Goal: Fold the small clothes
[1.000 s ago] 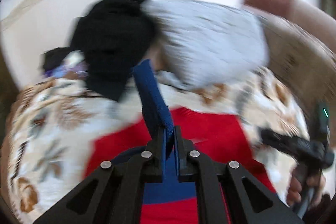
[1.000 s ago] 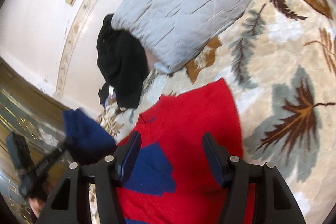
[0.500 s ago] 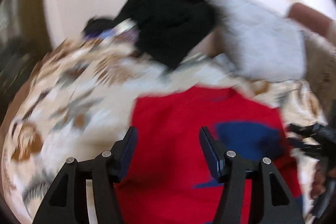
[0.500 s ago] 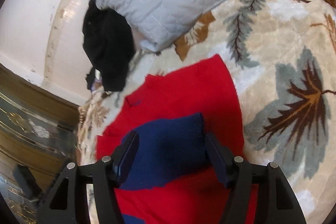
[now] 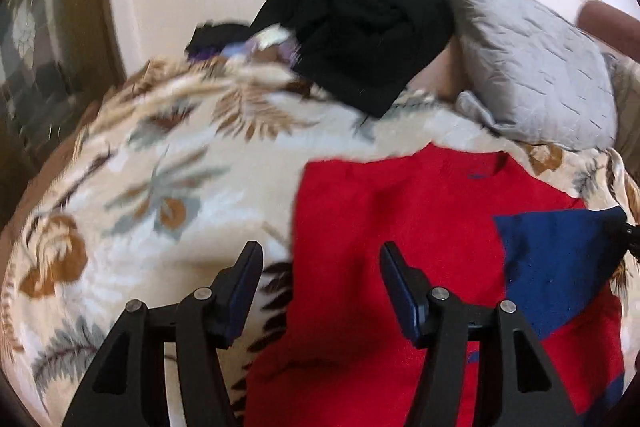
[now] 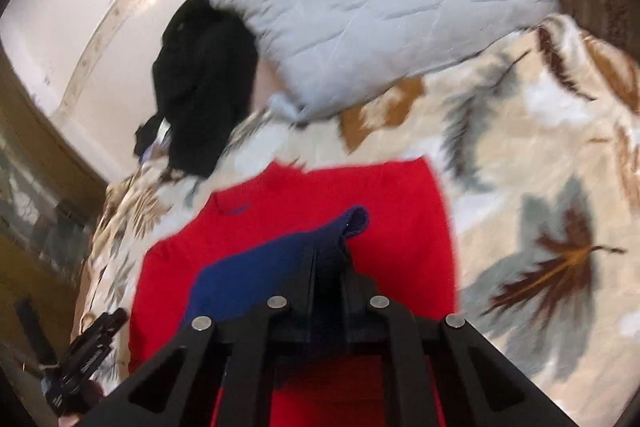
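Observation:
A small red sweater with blue sleeves lies flat on a leaf-patterned blanket. One blue sleeve is folded across its chest. My left gripper is open and empty, low over the sweater's left edge. In the right wrist view my right gripper is shut on the blue sleeve near its cuff, over the red sweater.
A grey quilted pillow and a black garment lie at the head of the bed, also in the right wrist view as pillow and black garment. The white wall is behind, a dark cabinet to the left.
My left gripper let go of the blue sleeve, opened and moved left. My right gripper closed on that sleeve, which now lies folded across the sweater.

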A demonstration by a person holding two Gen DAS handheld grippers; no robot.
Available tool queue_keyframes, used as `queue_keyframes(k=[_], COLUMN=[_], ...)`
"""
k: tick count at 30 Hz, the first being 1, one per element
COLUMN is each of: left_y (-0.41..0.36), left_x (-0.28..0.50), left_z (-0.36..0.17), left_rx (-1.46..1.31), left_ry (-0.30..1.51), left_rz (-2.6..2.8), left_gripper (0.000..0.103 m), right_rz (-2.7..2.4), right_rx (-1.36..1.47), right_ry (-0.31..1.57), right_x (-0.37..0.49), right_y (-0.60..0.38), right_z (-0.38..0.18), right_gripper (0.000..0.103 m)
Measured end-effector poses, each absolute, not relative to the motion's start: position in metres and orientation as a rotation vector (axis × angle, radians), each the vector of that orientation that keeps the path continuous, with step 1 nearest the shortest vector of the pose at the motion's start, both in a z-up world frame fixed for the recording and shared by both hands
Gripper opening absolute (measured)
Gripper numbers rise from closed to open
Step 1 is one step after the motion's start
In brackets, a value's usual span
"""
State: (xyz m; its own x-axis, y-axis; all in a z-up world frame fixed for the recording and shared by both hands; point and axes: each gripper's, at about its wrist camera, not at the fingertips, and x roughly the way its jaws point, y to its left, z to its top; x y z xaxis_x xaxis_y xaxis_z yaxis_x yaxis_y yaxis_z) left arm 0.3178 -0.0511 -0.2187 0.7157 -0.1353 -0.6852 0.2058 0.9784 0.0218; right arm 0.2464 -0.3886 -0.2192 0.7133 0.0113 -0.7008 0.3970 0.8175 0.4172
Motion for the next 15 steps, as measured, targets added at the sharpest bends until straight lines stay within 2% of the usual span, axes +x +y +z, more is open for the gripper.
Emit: queue_keyframes(k=[2,4,5,7,10,11,12,13,15], left_y=[-0.062,-0.067,-0.064,-0.057,-0.054,-0.055,-0.055,-0.055,-0.053], left_x=[0.323,0.334,0.336,0.335,0.325,0.322,0.320,0.318,0.320], left_z=[-0.232,-0.254,-0.263,-0.253,-0.235,-0.233,-0.233,-0.235,-0.248], left_rx=[0.188,0.226,0.194,0.129,0.135,0.147,0.153,0.156,0.186], left_ry=[0.793,0.900,0.941,0.934,0.865,0.854,0.856,0.864,0.918], left_rz=[-0.154,-0.147,-0.144,-0.150,-0.164,-0.158,-0.164,-0.174,-0.183], left_gripper=[0.063,0.064,0.064,0.064,0.064,0.064,0.064,0.064,0.065], right_rz=[-0.264,-0.253,-0.249,-0.263,-0.267,-0.268,-0.270,-0.262,-0.219], right_rx=[0.649,0.709,0.731,0.757,0.774,0.767,0.758,0.744,0.675], right_ry=[0.844,0.920,0.889,0.879,0.769,0.752,0.744,0.739,0.791], right_x=[0.251,0.256,0.252,0.246,0.226,0.223,0.220,0.219,0.221], right_y=[-0.402,-0.407,-0.410,-0.414,-0.418,-0.419,-0.415,-0.409,-0.394], right_z=[-0.246,-0.269,-0.268,-0.256,-0.235,-0.231,-0.229,-0.228,-0.235], right_gripper=[0.011,0.016,0.016,0.021,0.031,0.052,0.086,0.091,0.088])
